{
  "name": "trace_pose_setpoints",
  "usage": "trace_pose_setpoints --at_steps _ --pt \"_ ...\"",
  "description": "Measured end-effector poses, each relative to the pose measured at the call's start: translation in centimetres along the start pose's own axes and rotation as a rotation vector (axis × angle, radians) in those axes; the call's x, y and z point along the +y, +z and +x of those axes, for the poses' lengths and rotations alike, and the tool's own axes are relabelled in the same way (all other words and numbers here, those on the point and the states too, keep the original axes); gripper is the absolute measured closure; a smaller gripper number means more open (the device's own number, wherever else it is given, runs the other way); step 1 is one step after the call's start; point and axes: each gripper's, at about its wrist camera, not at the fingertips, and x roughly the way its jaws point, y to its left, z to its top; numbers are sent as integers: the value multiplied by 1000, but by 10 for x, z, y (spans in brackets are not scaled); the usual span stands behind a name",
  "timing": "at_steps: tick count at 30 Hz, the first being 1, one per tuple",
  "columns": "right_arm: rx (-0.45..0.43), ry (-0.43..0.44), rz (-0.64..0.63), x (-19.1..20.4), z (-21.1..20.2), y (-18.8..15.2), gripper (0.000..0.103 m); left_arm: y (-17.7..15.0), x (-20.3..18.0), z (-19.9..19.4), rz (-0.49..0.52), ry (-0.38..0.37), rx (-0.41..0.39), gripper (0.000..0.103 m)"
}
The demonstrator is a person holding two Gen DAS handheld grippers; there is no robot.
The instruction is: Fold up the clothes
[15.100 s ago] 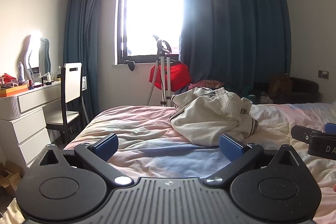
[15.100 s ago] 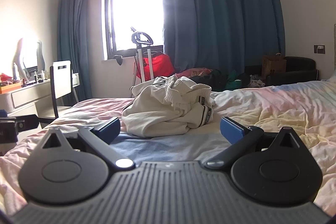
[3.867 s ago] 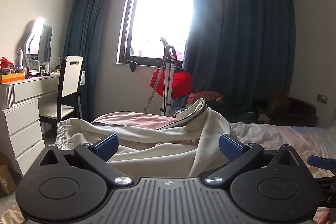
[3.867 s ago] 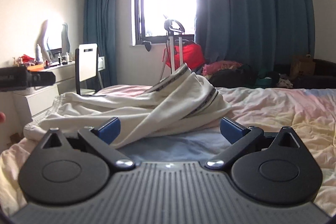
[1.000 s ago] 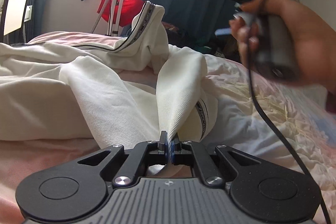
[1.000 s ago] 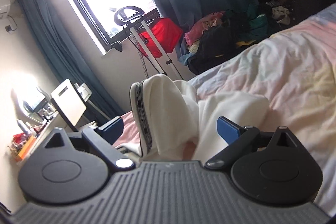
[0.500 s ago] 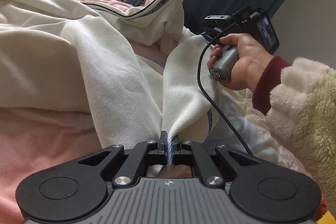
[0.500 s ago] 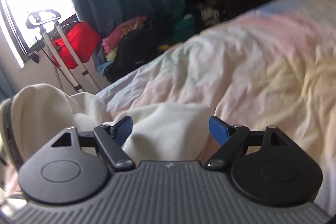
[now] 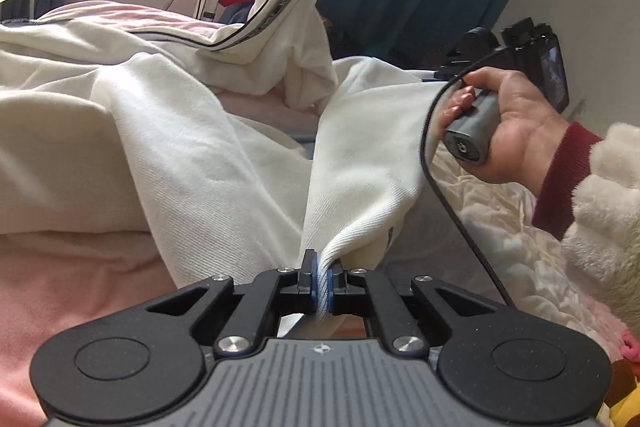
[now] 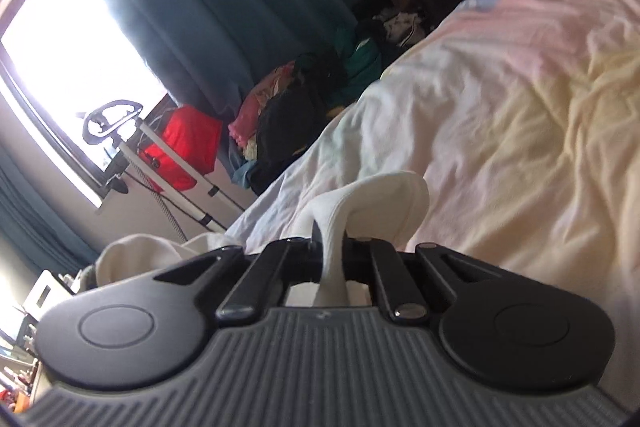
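Stretching cream garment (image 9: 360,155) between hand-held grippers

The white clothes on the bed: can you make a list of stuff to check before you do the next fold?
1. Left gripper shut on the white clothes: ok.
2. Right gripper has just been closing, cloth now pinched between its jaws: ok.
3. Both pinch the same piece of clothing: cannot tell.
4. Clothes lying flat: not ok, bunched, striped edge sticking up.
5. Bed has bare room beside the clothes: ok.
6. Cable away from the left gripper: ok.
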Motion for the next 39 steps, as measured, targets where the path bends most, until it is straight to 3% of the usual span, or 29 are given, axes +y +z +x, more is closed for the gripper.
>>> trace_pose_setpoints --at_steps 6,9,12,15,21,22,23,25,26,27,29,30,31,34,36,38,39 --pt "-117 -103 -6 -87 -85 40 97 -4 -14 -5 -23 -69 -16 85" --pt "-104 -193 58 -142 -120 39 97 -8 -24 -6 55 -87 -27 84" --pt "-47 -231 204 -194 -143 23 97 -12 -29 -4 66 -73 -13 84" --pt "10 -188 333 -227 -157 2 96 -19 -30 -5 100 -35 0 84" --pt "119 -52 505 -249 -156 -17 90 -29 -21 -23 108 2 31 84" --pt "128 -34 524 -252 -153 -17 75 -30 -21 -27 103 3 33 83" --pt "135 -16 542 -254 -151 -18 53 -30 -20 -31 97 3 31 81" --pt "115 18 588 -263 -147 -19 31 -30 -18 -38 79 2 16 75" --pt "104 31 609 -267 -144 -20 30 -30 -16 -42 58 2 6 68" --pt "93 44 630 -272 -142 -20 30 -30 -13 -45 28 3 -8 62" --pt "50 2 658 -278 -138 -22 31 -29 -6 -50 -46 13 -33 32" --pt "31 -8 660 -280 -135 -22 31 -29 0 -52 -101 29 -43 25" --pt "23 -8 662 -283 -130 -23 31 -28 5 -53 -157 44 -54 20" --pt "-6 -4 686 -289 -122 -21 34 -25 27 -56 -317 88 -82 20" --pt "-14 6 670 -291 -114 -14 45 -24 47 -55 -422 106 -90 20" --pt "16 -48 582 -290 -101 -4 93 -24 76 -53 -588 86 -69 21" --pt "37 -80 540 -290 -94 0 95 -27 92 -52 -689 66 -66 22"
